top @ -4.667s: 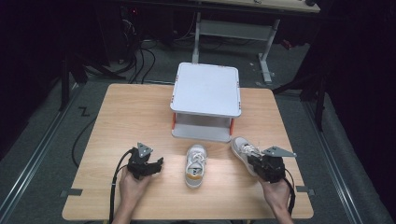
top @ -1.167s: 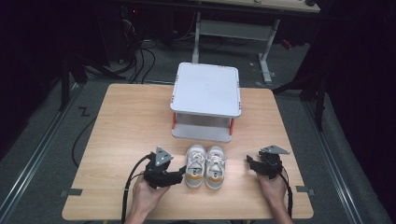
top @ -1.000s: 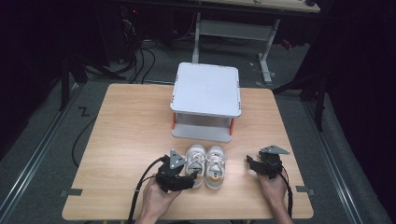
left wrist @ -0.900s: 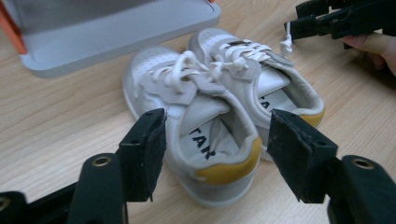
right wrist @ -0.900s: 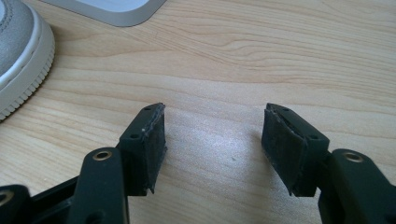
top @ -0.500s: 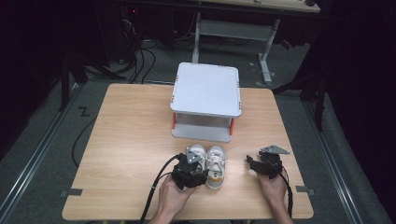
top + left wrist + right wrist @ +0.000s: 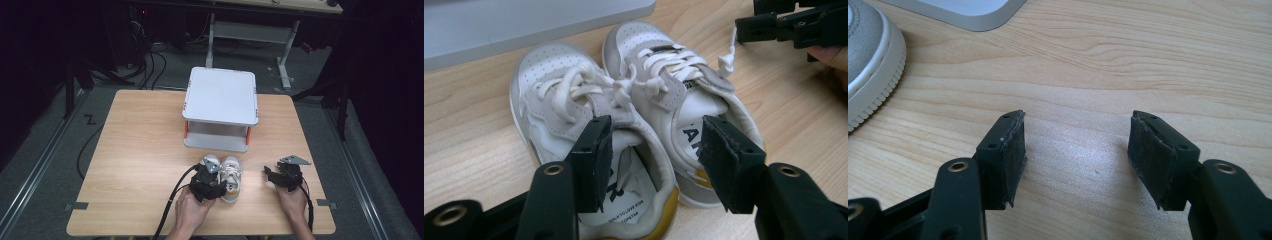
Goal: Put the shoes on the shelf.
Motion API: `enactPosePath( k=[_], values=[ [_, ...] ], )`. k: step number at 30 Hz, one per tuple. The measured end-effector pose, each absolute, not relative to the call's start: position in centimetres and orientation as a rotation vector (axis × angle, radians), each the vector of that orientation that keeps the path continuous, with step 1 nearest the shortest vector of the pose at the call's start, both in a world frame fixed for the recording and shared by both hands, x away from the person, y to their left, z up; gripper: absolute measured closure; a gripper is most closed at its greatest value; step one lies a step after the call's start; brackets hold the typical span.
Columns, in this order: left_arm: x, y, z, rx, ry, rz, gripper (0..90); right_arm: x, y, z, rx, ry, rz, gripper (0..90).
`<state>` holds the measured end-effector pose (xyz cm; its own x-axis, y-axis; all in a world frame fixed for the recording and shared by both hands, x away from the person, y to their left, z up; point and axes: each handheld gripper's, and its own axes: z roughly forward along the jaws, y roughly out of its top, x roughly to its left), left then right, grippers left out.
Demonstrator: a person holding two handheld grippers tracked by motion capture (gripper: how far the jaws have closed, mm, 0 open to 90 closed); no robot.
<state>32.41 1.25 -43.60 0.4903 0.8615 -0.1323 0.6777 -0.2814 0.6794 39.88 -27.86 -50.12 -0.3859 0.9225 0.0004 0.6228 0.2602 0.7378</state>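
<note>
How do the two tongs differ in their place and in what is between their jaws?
The left tongs are over the heels of the two shoes; the right tongs are over bare table, apart from the shoes. The left jaws straddle the adjoining collars of both shoes, one jaw inside each opening, and have just been closing; the right jaws have nothing between them. Both have black jaws standing apart.

Surface [image 7: 140,150] was evenly lit from above, surroundings near black — soft shadows, mild glare patch between right gripper view's jaws, nearest jaw parts slightly blurred.
</note>
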Motion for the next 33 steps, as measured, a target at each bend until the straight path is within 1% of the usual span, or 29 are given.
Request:
enactPosePath(
  k=[3, 6, 8, 11, 15, 19, 22, 26, 29, 31, 32, 33],
  values=[
    [32.1, 1.0, -43.7, 2.042, 1.279, 0.362, 44.8, 39.9, -27.8, -50.1, 1.398, 2.104, 0.922, 40.5],
    [32.3, 0.9, -43.6, 2.032, 1.299, 0.342, 43.6, 39.8, -27.8, -50.1, 1.402, 2.092, 0.905, 42.1],
    [32.6, 0.8, -43.6, 2.019, 1.320, 0.347, 40.3, 39.8, -27.8, -50.1, 1.403, 2.091, 0.904, 42.0],
    [32.8, 0.4, -43.5, 2.016, 1.342, 0.351, 39.8, 39.8, -27.7, -50.1, 1.403, 2.090, 0.903, 41.9],
    [32.6, -0.4, -43.7, 2.038, 1.339, 0.418, 39.6, 39.9, -27.8, -50.1, 1.403, 2.084, 0.901, 42.6],
    [32.3, 0.0, -44.0, 2.020, 1.354, 0.404, 42.9, 39.8, -27.8, -50.1, 1.410, 2.082, 0.901, 42.9],
    [32.2, -0.5, -43.9, 2.038, 1.348, 0.445, 43.0, 39.9, -27.8, -50.1, 1.408, 2.081, 0.900, 42.8],
    [32.5, -0.4, -44.1, 2.034, 1.356, 0.428, 42.8, 39.9, -27.8, -50.1, 1.407, 2.079, 0.897, 42.4],
    [32.4, -0.5, -44.2, 2.045, 1.362, 0.449, 47.4, 39.9, -27.8, -50.1, 1.409, 2.079, 0.896, 42.4],
    [32.3, -0.4, -44.2, 2.038, 1.373, 0.439, 49.4, 39.9, -27.8, -50.1, 1.409, 2.079, 0.897, 42.3],
    [32.4, -0.2, -44.3, 2.036, 1.367, 0.389, 50.8, 39.9, -27.8, -50.1, 1.409, 2.079, 0.897, 42.3],
    [32.5, -0.2, -44.4, 2.029, 1.377, 0.363, 56.2, 39.9, -27.8, -50.1, 1.409, 2.079, 0.897, 42.4]
  ],
)
